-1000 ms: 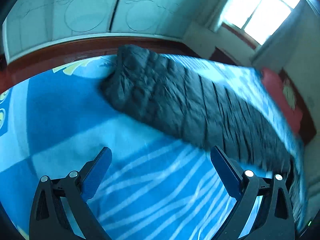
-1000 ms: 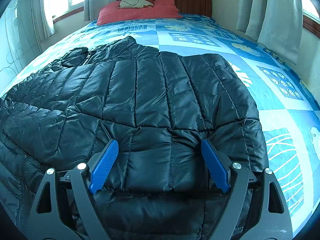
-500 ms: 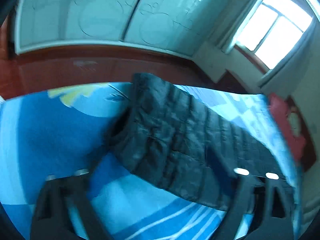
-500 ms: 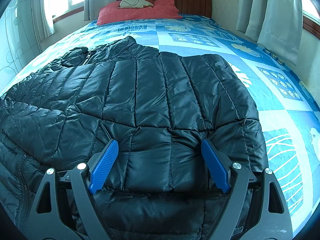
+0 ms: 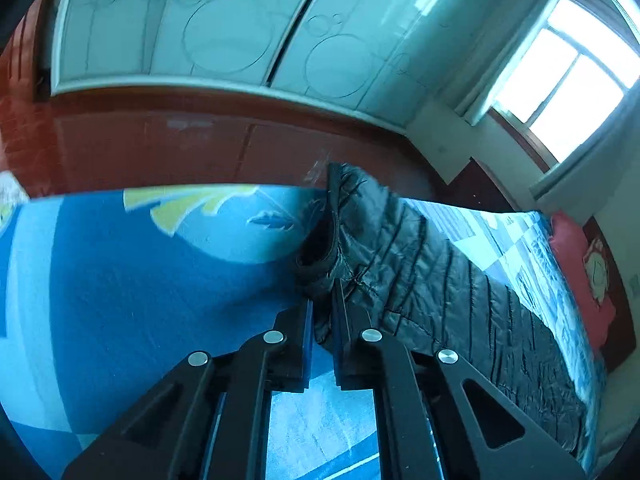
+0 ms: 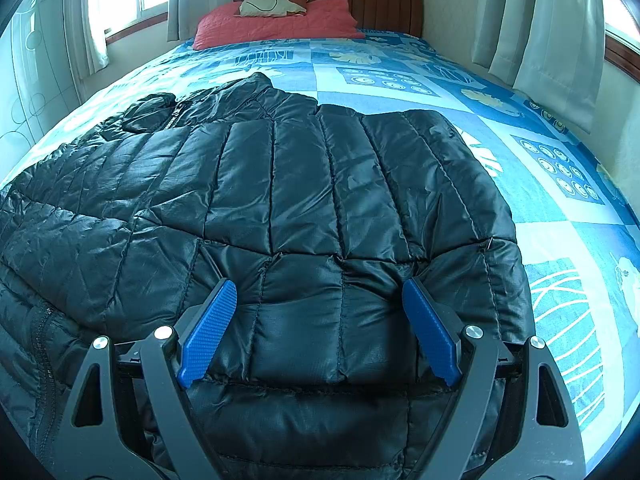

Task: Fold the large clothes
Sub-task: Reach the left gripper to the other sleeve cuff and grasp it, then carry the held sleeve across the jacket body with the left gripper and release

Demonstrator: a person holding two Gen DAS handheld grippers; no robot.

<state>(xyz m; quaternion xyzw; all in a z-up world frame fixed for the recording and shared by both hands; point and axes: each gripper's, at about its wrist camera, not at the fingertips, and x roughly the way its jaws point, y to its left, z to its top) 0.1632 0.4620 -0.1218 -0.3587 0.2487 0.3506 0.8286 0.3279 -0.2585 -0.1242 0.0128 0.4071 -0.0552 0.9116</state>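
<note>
A black quilted puffer jacket (image 6: pixel 300 184) lies spread flat on the bed, collar toward the pillows. In the left wrist view the jacket (image 5: pixel 420 264) runs off to the right. My left gripper (image 5: pixel 323 300) is at its near corner by an open cuff or hem, its jaws closing with a thin fold of the black fabric pinched between the blue pads. My right gripper (image 6: pixel 319 284) stands open over the jacket's near hem. Its blue fingers (image 6: pixel 208 332) rest on the quilting wide apart and grip nothing.
The bed's blue patterned sheet (image 6: pixel 560 200) surrounds the jacket. A red pillow (image 6: pixel 276 20) and wooden headboard (image 6: pixel 388 4) are at the far end. Beyond the bed's edge lie a red-brown floor (image 5: pixel 160 144) and pale sliding wardrobe doors (image 5: pixel 224 28). Curtains (image 6: pixel 556 32) hang at the right.
The left gripper has gone from wide open over the sheet to closed on the jacket's corner, swinging toward it. The right gripper and the jacket under it have not moved.
</note>
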